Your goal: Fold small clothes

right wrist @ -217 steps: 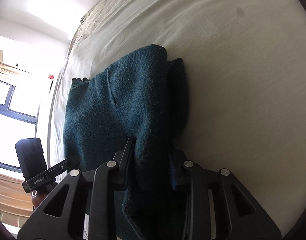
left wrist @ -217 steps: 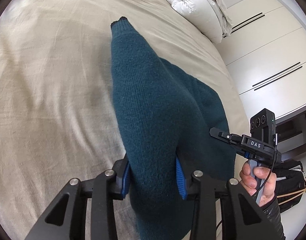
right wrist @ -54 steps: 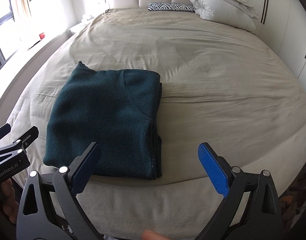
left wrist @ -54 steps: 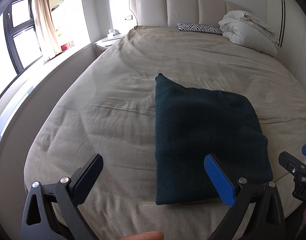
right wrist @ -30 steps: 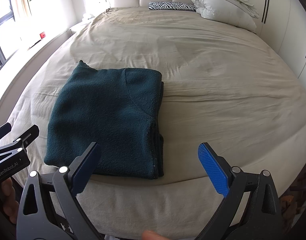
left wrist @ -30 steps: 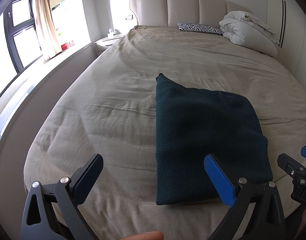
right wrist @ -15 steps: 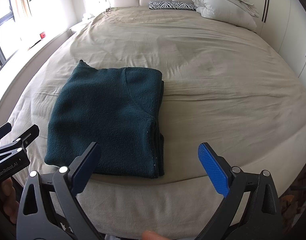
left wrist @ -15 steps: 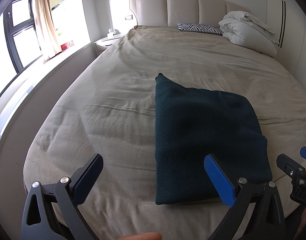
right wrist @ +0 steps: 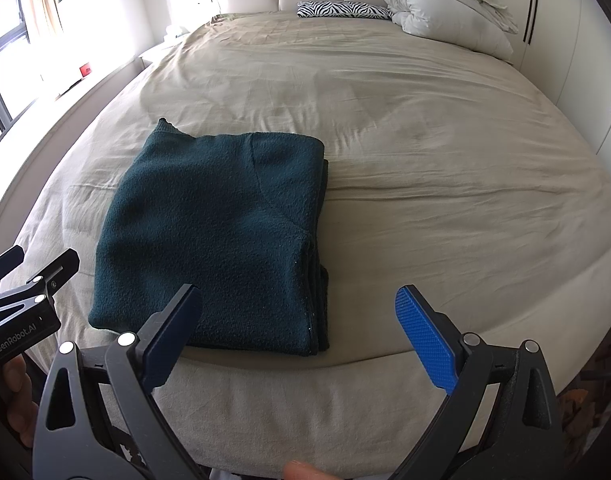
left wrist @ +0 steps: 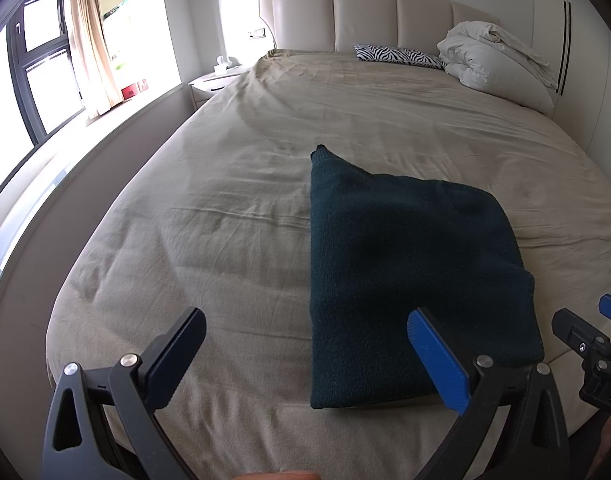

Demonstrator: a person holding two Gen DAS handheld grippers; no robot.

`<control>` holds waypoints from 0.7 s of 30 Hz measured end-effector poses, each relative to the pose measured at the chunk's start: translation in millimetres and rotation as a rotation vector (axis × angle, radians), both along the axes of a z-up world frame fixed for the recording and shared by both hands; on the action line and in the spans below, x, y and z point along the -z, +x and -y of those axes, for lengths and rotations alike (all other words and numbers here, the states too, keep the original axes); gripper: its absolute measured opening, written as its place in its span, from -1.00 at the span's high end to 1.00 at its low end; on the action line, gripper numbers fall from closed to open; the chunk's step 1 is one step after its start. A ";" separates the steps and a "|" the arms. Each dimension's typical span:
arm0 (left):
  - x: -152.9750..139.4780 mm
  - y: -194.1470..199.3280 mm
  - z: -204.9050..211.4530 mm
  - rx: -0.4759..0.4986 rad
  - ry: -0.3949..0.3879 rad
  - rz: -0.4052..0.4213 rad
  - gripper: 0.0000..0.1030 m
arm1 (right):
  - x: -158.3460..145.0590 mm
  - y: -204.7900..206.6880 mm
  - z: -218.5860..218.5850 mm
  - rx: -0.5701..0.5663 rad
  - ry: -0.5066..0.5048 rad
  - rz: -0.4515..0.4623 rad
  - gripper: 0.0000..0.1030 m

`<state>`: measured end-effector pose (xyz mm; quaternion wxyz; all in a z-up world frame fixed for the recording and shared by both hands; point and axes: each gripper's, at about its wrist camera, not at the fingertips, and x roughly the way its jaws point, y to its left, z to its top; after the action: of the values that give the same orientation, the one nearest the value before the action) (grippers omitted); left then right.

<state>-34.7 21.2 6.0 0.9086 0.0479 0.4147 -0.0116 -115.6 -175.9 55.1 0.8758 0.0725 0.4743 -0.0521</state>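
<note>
Hovering wide open and empty, left gripper (left wrist: 305,354) and right gripper (right wrist: 299,330), above folded sweater (right wrist: 221,236) lying flat near bed (right wrist: 425,160) edge.

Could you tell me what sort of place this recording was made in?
Most likely a home bedroom: a wide bed with a padded headboard, a zebra-print pillow and bundled white duvet at its head, and a bedside table by the curtained window.

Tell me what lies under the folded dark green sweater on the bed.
The folded sweater lies flat on the beige bedsheet. Its right edge shows several stacked layers of its own fabric. Whether anything else is under it cannot be seen, because the sweater covers that spot.
</note>
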 end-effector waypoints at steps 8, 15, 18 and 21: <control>0.3 -0.1 0.0 0.001 -0.001 -0.001 -1.00 | 0.0 -0.1 0.0 0.000 0.001 0.000 -0.92; -0.2 -0.3 0.0 0.001 -0.002 -0.002 -1.00 | 0.3 -0.8 -0.3 -0.001 0.002 -0.002 -0.92; 0.1 -0.2 0.0 0.001 -0.002 -0.003 -1.00 | 0.8 -0.8 0.1 -0.001 0.002 -0.002 -0.92; 3.0 -0.7 0.0 -0.004 -0.005 -0.006 -1.00 | 1.8 -2.3 -0.9 -0.003 0.004 -0.004 -0.92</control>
<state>-35.4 21.2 3.0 0.9074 0.0450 0.4177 -0.0111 -117.9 -175.0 53.3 0.8748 0.0737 0.4763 -0.0501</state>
